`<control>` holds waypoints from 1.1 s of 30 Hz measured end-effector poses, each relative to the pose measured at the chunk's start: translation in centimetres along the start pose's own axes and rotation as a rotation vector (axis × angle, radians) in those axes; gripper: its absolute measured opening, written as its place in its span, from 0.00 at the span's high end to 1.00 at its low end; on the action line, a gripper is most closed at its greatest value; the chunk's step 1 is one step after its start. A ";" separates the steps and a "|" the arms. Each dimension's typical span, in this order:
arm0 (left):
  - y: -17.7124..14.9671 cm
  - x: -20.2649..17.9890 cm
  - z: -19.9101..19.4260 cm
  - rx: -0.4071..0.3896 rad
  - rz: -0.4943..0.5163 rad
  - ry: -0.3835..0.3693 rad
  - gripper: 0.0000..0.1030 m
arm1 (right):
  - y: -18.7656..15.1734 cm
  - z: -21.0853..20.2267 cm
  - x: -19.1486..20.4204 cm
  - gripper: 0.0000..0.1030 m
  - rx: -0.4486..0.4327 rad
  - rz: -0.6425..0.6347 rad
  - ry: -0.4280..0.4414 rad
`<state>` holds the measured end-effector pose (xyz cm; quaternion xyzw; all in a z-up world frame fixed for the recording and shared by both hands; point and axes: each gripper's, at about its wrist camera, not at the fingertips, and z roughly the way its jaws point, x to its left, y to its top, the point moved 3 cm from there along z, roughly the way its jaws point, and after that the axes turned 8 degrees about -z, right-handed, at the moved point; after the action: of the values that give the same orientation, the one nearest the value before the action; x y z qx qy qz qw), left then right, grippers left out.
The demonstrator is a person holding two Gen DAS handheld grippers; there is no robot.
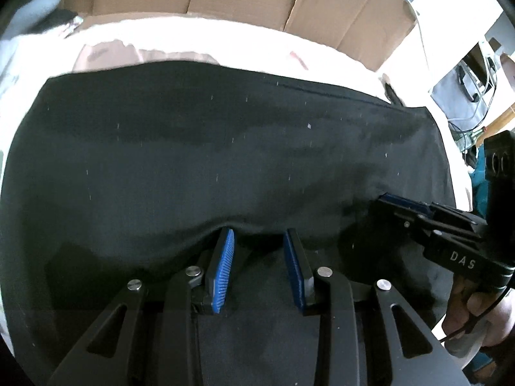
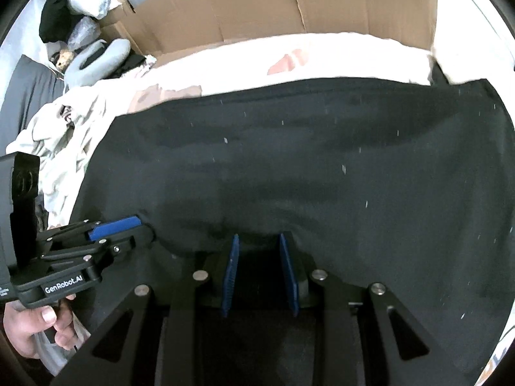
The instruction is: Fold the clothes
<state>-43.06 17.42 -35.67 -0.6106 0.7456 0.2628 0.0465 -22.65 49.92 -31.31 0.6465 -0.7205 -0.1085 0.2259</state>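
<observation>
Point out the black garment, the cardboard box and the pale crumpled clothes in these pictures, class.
black garment (image 1: 225, 135): left wrist view, on its flat upper panel.
cardboard box (image 2: 257, 9): right wrist view, on its brown wall behind the white surface.
pale crumpled clothes (image 2: 61, 148): right wrist view, on the heap's wrinkled middle.

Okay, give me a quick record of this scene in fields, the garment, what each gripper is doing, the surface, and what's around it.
garment: black garment, spread wide, near edge lifted and bunched at the grippers
left gripper: near edge of the fabric gathered between its blue pads
right gripper: grips the same edge, further along it
surface: white bed cover under the garment
behind: flattened cardboard standing along the far side
beside: crumpled pale clothes on the side nearer the left gripper
fold: not yet laid over
</observation>
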 end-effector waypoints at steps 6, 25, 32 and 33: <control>1.3 -0.4 0.0 -0.001 0.025 -0.014 0.69 | 1.3 0.6 -1.2 0.76 0.002 0.026 -0.003; 5.2 -2.7 3.8 0.045 0.068 0.000 0.69 | 4.8 1.8 -3.2 0.76 0.002 0.065 0.013; 7.4 -3.3 5.6 0.081 0.106 -0.009 0.69 | 1.8 -1.2 -1.4 0.76 0.050 0.033 0.089; 7.6 -3.3 5.7 0.086 0.107 -0.008 0.69 | 1.2 -1.4 -1.0 0.76 0.060 0.020 0.089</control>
<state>-50.77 23.83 -36.75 -0.5661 0.7877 0.2351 0.0615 -22.96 51.28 -29.72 0.6498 -0.7193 -0.0558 0.2393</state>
